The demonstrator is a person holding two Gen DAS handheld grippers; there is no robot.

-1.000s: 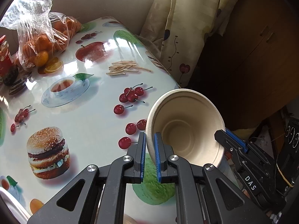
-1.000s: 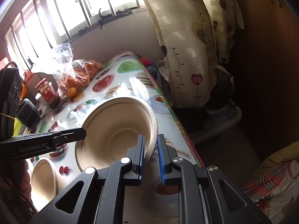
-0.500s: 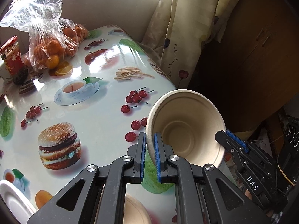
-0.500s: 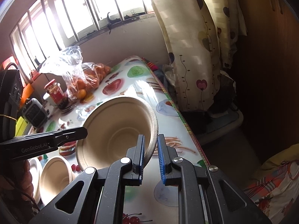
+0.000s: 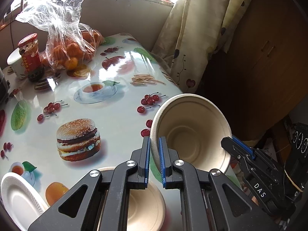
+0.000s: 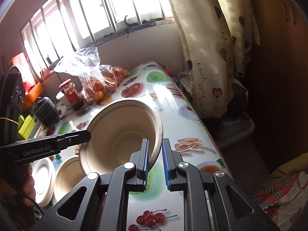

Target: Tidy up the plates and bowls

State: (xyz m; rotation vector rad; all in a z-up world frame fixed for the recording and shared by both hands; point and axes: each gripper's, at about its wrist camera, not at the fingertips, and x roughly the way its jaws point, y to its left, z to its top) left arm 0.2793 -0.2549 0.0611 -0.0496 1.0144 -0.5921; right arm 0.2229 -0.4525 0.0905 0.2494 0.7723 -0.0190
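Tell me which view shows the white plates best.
The right wrist view: the white plates show as a stack left of the tan bowl on the table, only the near edge hidden. The left wrist view catches just one plate's top at the lower-left edge.

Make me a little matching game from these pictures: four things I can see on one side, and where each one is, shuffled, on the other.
Things:
1. tan bowl
2. white plate
3. bag of oranges
4. red-lidded jar

Places:
A. flat on the table's near left corner
B. upright at the far left, beside a white cup
C. lifted and tipped, rim pinched on both sides by a claw
D. at the far end of the table, below the window

Pairs: 1-C, 2-A, 3-D, 4-B
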